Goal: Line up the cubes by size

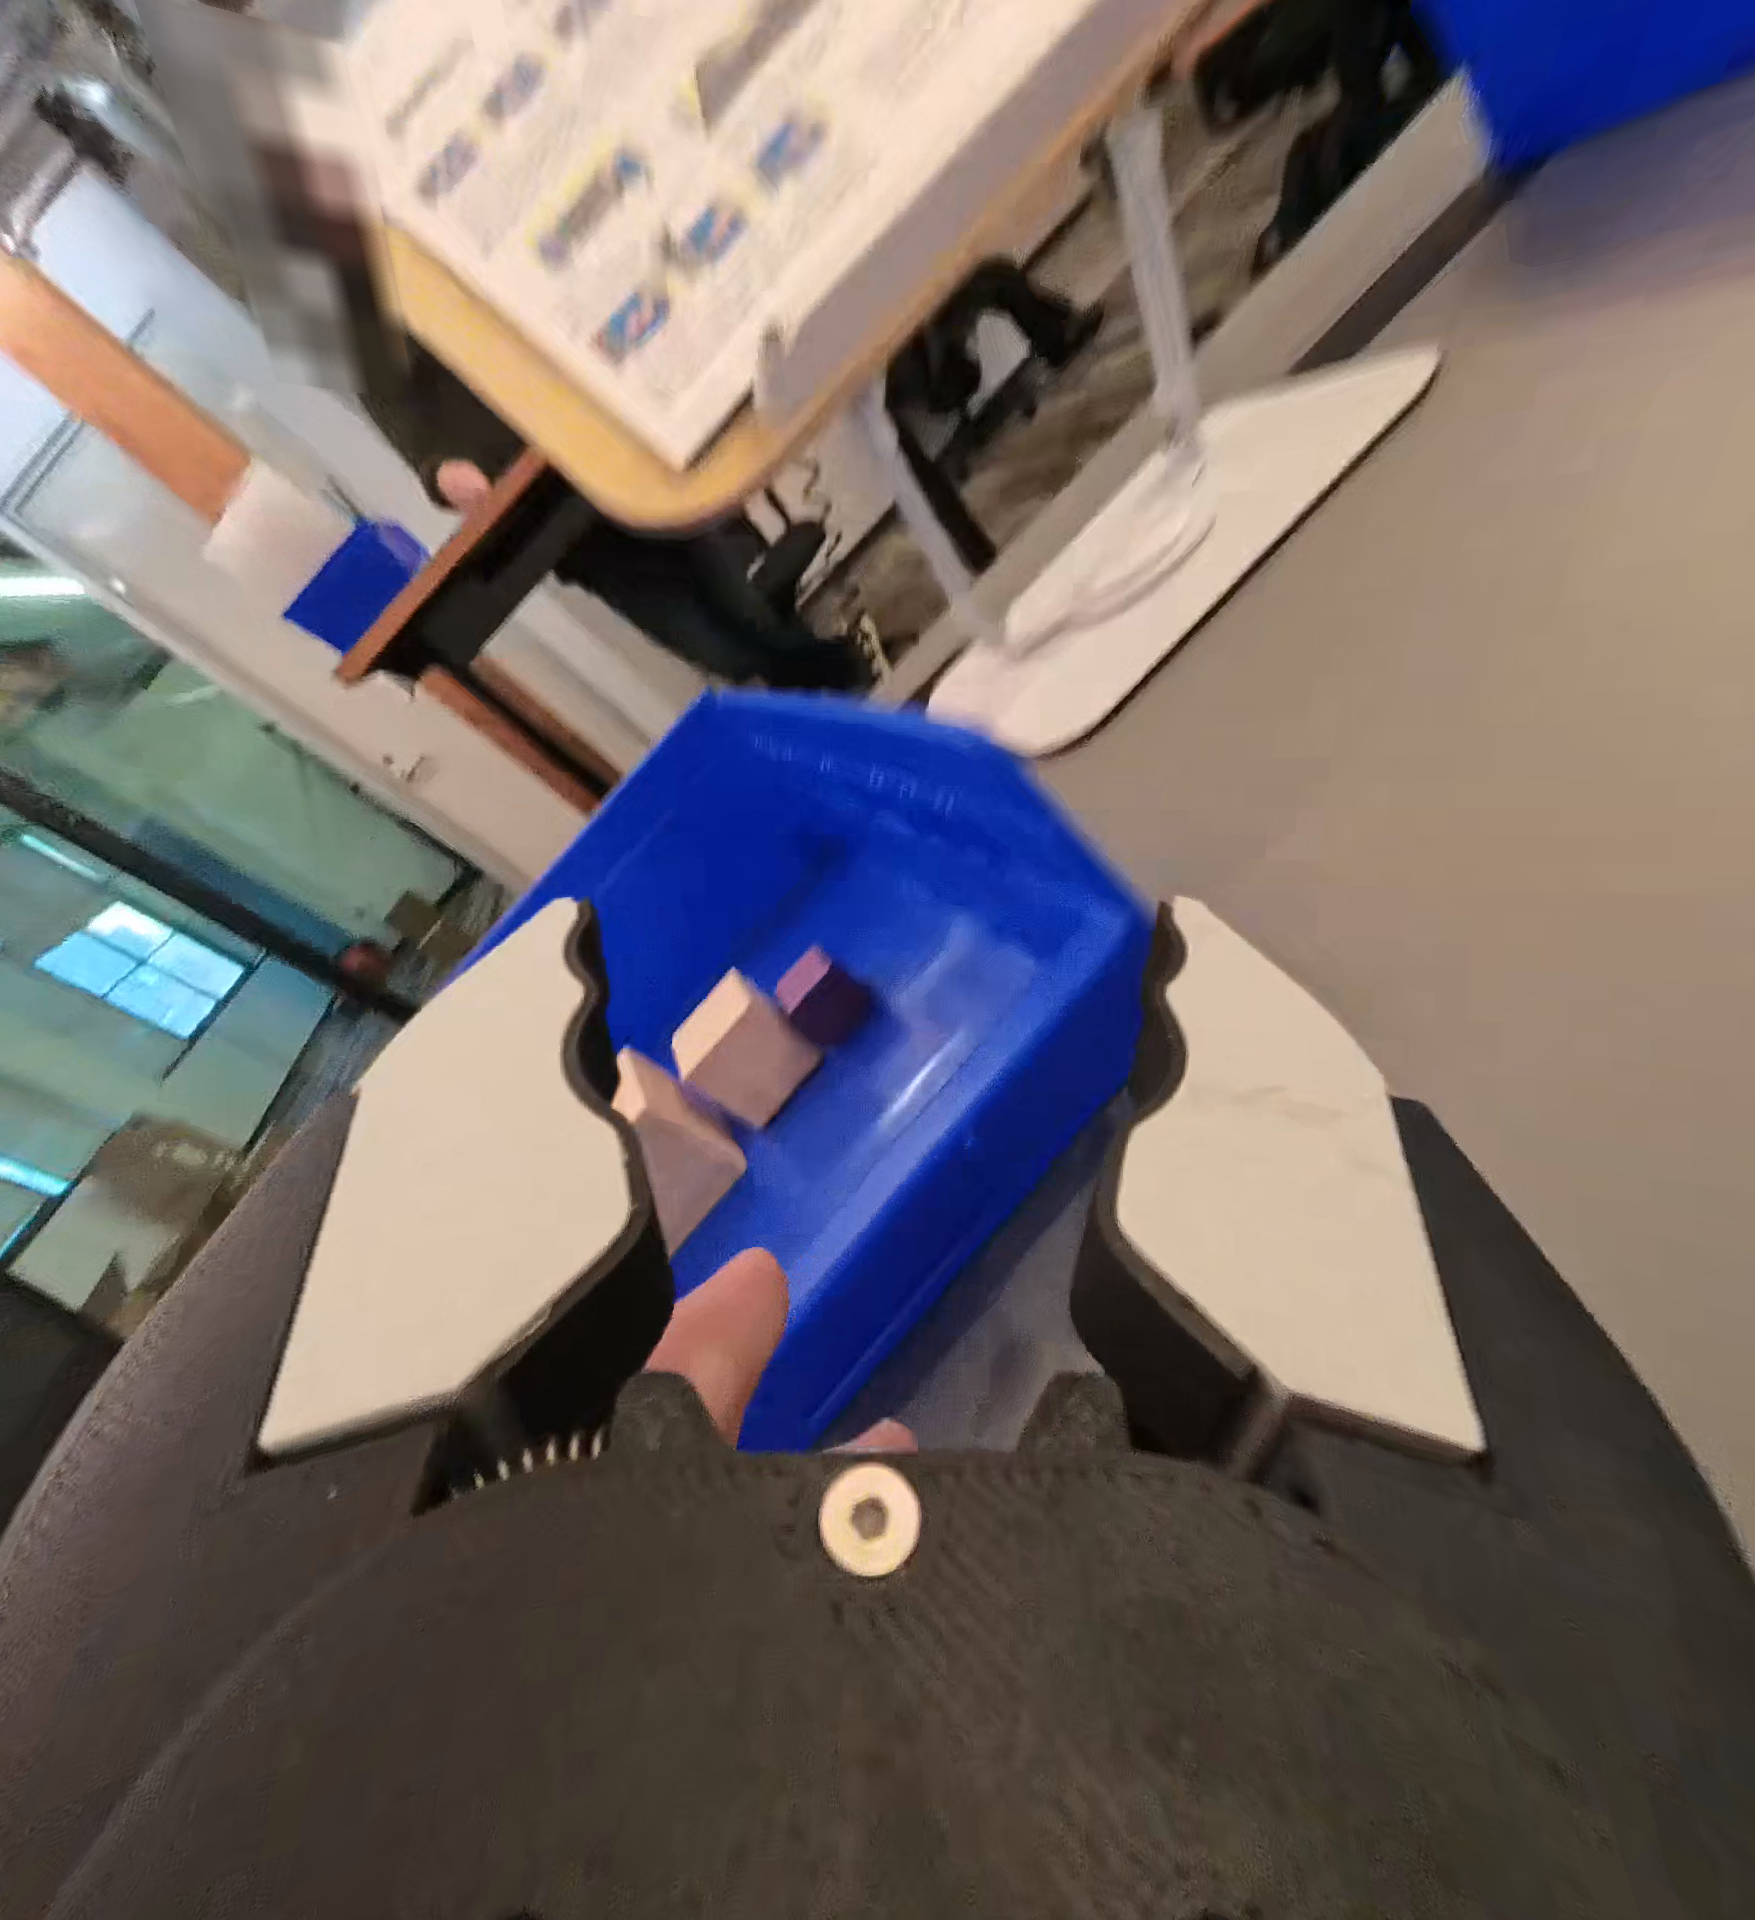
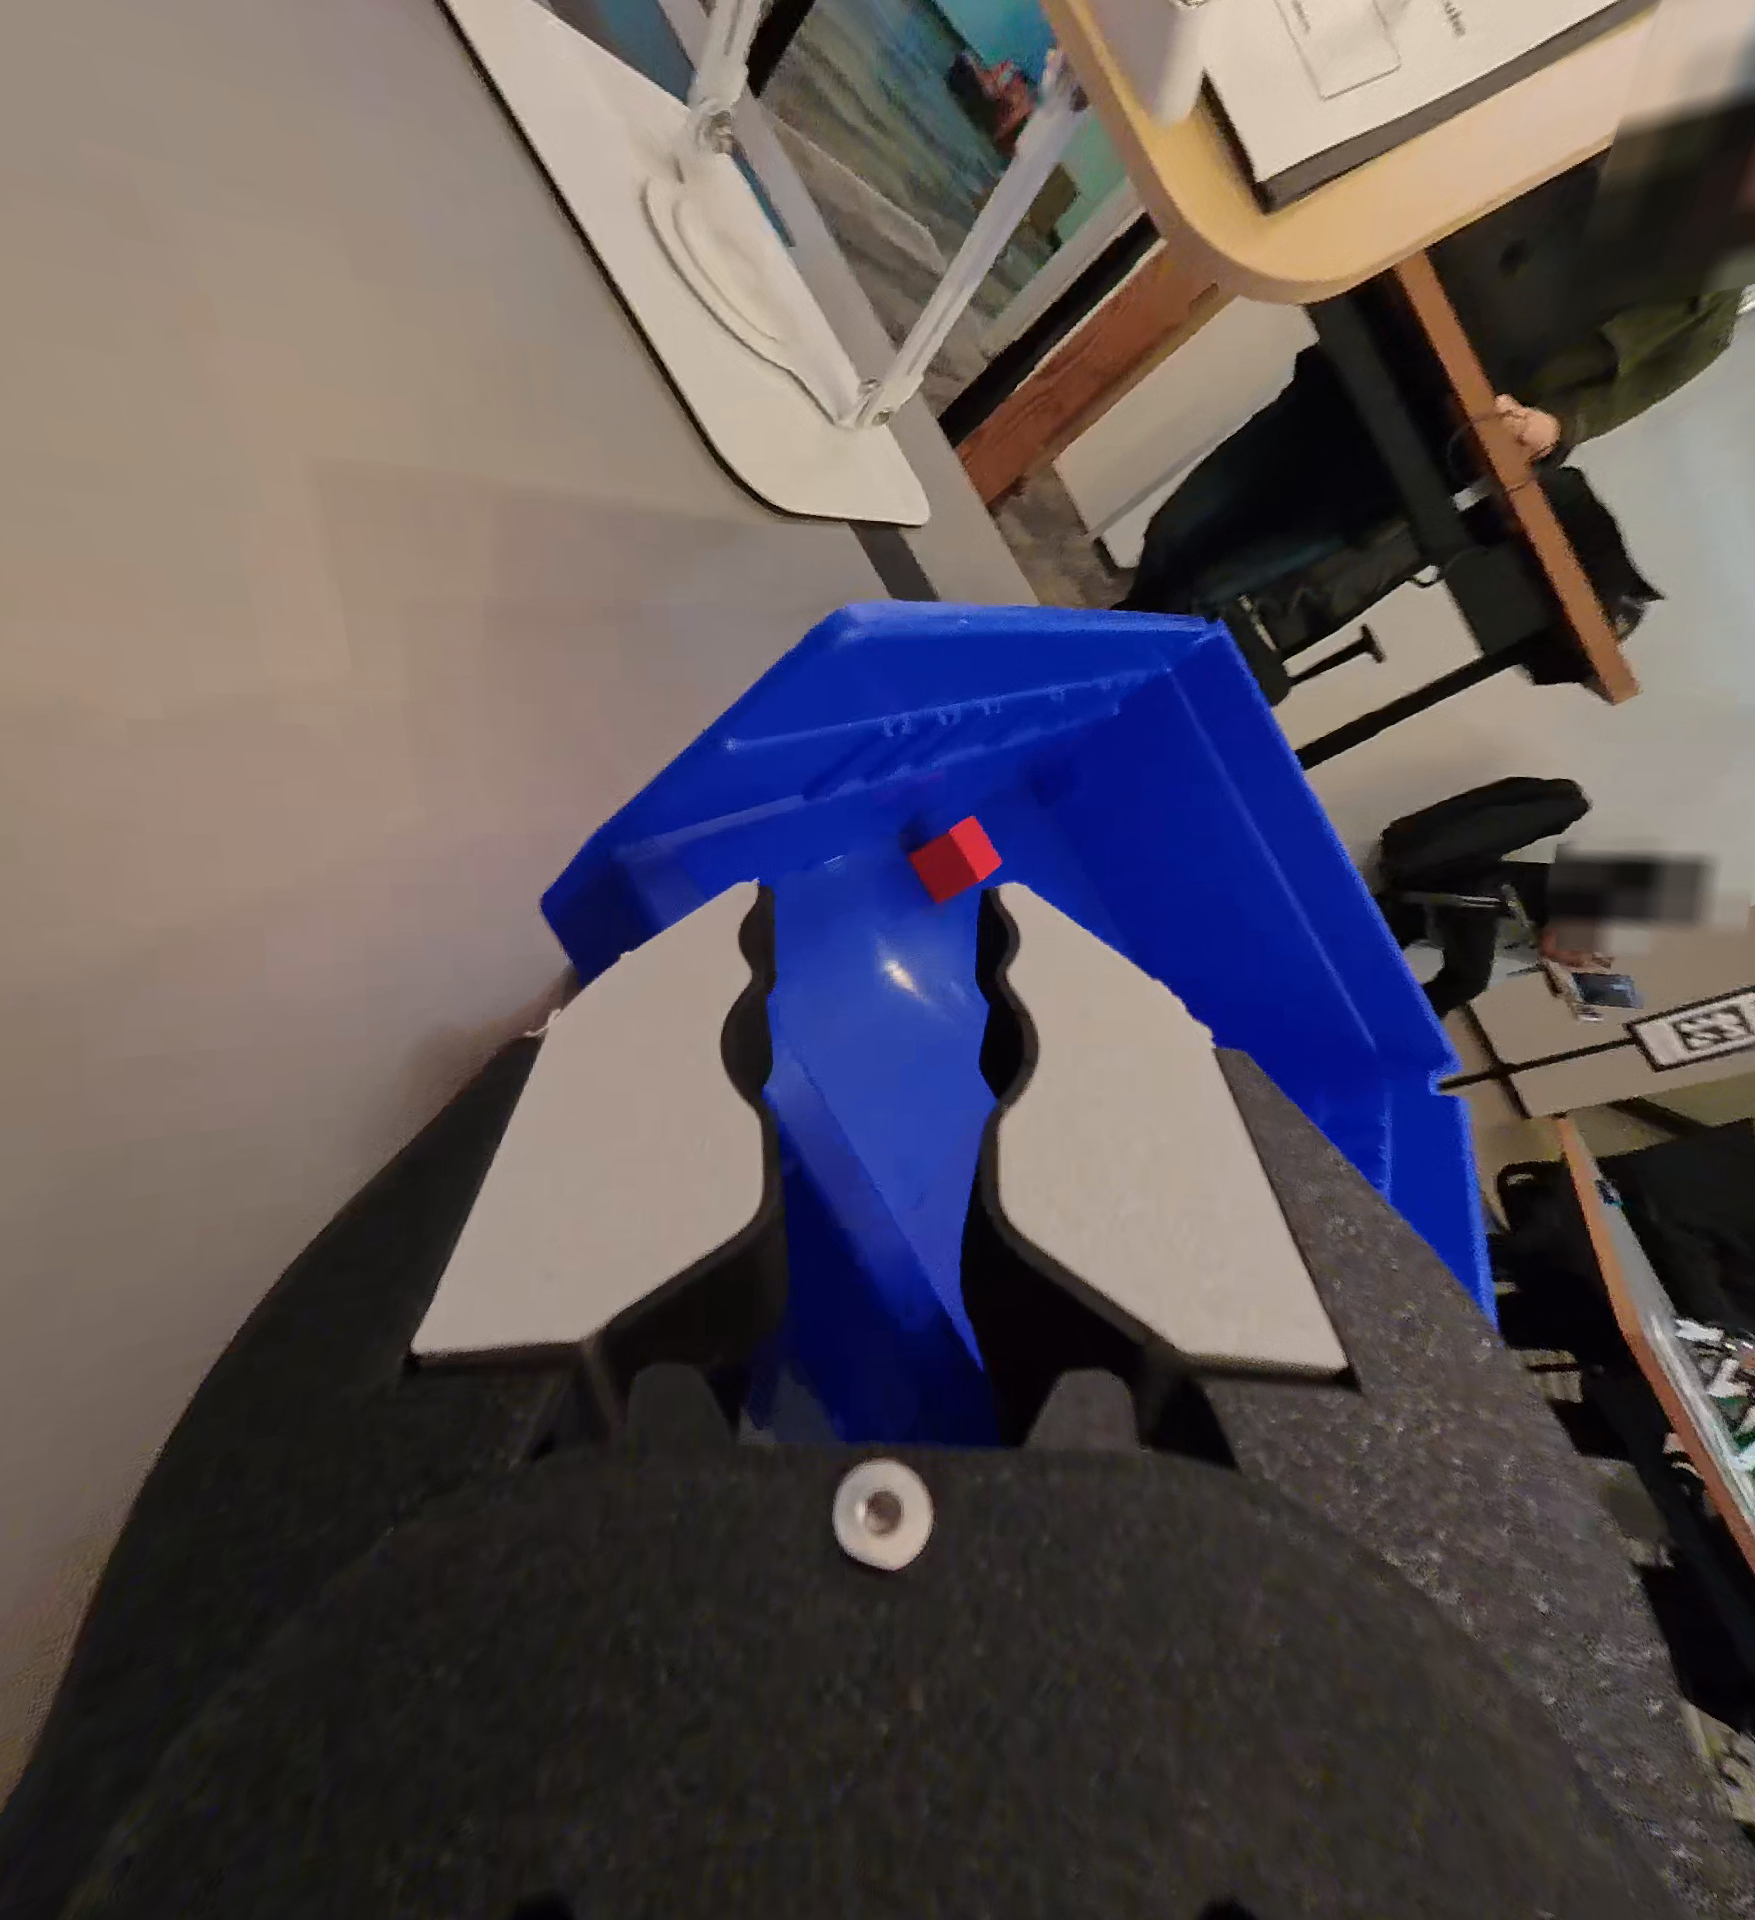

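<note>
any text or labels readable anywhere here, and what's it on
I won't copy out any writing, so here is only what bears it:
Poster board on the far desk: coloured print, blurred.
Black-and-white sign at right: bold marks.
White sheet on the tan desk: print too small.
Blue bin: raised moulded marks, unreadable.
Red cube and the other cubes: no writing.

— What colours am I looking at through the left camera?

— A bright blue bin [image 1: 1008, 1091], two pale wooden cubes [image 1: 748, 1049], one dark purple cube [image 1: 826, 992].

— And my right?

— A red cube [image 2: 954, 858], blue bin walls [image 2: 1216, 831], a beige-grey tabletop [image 2: 229, 623]; my claw's fingers [image 2: 634, 1143] are grey on black.
</note>
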`<state>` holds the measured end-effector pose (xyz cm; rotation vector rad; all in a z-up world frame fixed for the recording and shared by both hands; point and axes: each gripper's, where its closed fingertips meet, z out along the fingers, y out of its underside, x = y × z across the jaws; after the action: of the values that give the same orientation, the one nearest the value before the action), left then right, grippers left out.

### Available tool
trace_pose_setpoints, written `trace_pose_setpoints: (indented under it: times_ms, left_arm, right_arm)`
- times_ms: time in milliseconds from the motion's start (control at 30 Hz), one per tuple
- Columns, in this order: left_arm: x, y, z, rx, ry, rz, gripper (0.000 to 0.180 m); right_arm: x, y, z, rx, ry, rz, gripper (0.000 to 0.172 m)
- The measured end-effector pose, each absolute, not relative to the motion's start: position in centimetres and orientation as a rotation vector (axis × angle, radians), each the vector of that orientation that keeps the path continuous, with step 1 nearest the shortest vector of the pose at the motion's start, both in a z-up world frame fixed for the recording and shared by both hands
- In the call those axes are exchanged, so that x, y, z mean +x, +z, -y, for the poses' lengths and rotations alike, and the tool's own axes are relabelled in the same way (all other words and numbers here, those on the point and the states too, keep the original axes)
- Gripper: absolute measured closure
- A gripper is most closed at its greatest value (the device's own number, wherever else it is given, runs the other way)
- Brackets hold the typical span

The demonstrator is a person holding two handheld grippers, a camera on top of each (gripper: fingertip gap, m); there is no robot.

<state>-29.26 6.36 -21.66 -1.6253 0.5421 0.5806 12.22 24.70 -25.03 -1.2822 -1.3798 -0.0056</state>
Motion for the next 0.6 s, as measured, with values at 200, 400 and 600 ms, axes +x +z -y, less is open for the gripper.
trace_pose_setpoints:
  times_ms: [200,400,600]
  left_arm:
    - [-34.1,-26.3,-8.1,-1.773,0.65,-0.537,0.064]
    - [-34.8,-26.4,-9.2,-1.766,0.676,-0.57,0.068]
    - [-36.2,-26.5,-10.4,-1.768,0.68,-0.569,0.065]
  right_arm:
    - [12.3,-25.1,-25.8,-1.274,-0.043,1.367,0.141]
    - [12.1,-25.1,-27.2,-1.267,-0.046,1.361,0.142]
    - [12.0,-25.1,-29.2,-1.258,-0.025,1.36,0.142]
